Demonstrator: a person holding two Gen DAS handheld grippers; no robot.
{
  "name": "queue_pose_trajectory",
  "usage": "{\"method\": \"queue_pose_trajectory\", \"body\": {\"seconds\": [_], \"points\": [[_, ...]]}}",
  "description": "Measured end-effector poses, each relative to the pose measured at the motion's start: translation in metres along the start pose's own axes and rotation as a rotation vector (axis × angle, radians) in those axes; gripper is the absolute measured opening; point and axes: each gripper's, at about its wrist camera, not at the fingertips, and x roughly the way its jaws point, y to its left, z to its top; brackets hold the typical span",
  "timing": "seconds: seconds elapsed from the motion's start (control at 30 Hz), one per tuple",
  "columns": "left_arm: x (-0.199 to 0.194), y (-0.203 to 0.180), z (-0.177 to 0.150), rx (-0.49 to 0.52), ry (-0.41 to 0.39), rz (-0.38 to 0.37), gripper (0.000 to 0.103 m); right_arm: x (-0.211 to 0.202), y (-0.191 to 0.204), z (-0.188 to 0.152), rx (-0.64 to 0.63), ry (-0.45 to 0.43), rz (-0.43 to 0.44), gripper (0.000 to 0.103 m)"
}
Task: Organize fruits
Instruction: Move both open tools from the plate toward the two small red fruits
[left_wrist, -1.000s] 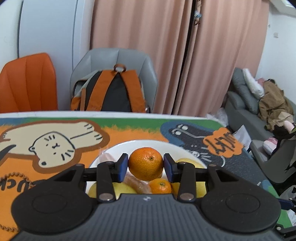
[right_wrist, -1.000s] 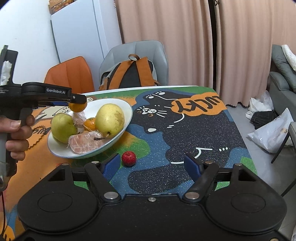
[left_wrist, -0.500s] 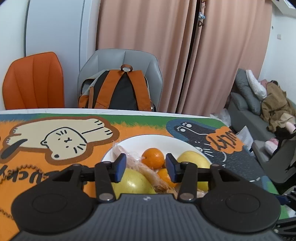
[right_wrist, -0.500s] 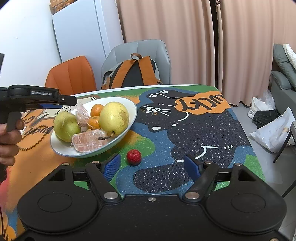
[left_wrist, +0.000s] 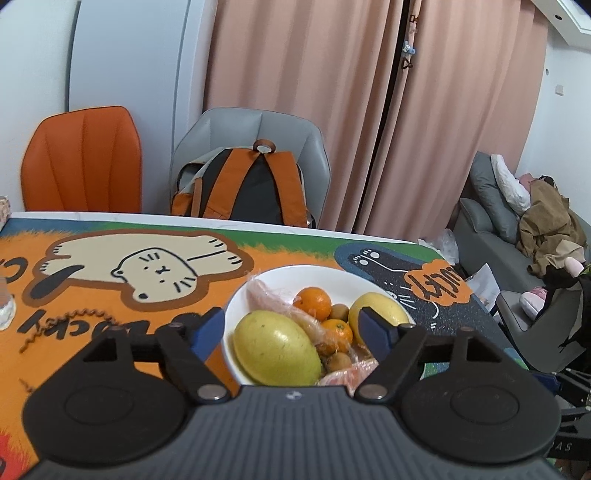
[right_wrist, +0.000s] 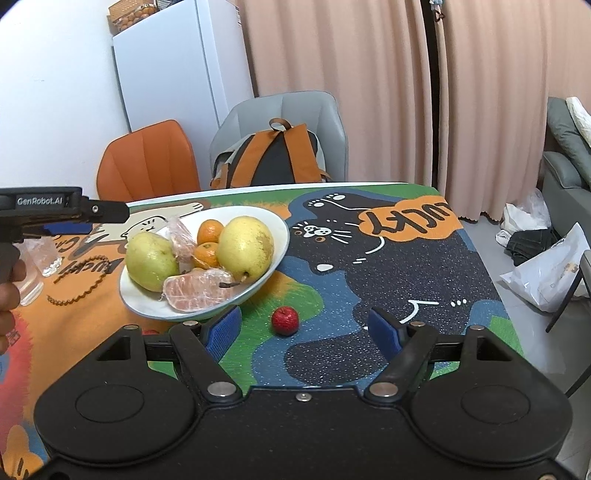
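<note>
A white bowl (left_wrist: 332, 275) on the cartoon table mat holds two yellow-green pears (left_wrist: 277, 347), small oranges (left_wrist: 314, 302), kiwis and plastic-wrapped grapefruit pieces. My left gripper (left_wrist: 293, 330) is open and empty, just above the bowl's near side. In the right wrist view the bowl (right_wrist: 282, 232) sits at left, with the left gripper (right_wrist: 110, 212) beside its far-left rim. A small red fruit (right_wrist: 285, 320) lies on the mat in front of the bowl. My right gripper (right_wrist: 304, 334) is open and empty, low over the mat with the red fruit between its fingers' line.
A glass (right_wrist: 48, 251) stands on the mat left of the bowl. A grey chair with an orange backpack (left_wrist: 243, 188) and an orange chair (left_wrist: 81, 158) stand behind the table. The table edge is at right, with bags (right_wrist: 546, 273) on the floor.
My left gripper let go of the orange into the bowl, opened wide and drew back. My right gripper moved closer to the red fruit.
</note>
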Motion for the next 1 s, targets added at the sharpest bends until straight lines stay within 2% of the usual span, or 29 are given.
{"method": "queue_pose_trajectory", "body": {"seconds": [0.17,0.27,0.5,1.0], "points": [[-0.015,0.003,-0.010,-0.011,-0.014,0.020,0.092,-0.004,0.004,0.000,-0.014,-0.003,0.008,0.095],[-0.020,0.004,-0.018,-0.014,-0.005,0.033,0.095,-0.005,0.006,0.003,-0.040,-0.002,0.014,0.102],[-0.027,0.006,-0.035,-0.022,0.029,0.049,0.096,-0.003,0.005,0.004,-0.068,0.019,-0.004,0.103],[-0.033,0.002,-0.058,-0.032,0.049,0.015,0.099,0.002,-0.002,0.002,-0.072,0.030,0.050,0.103]]}}
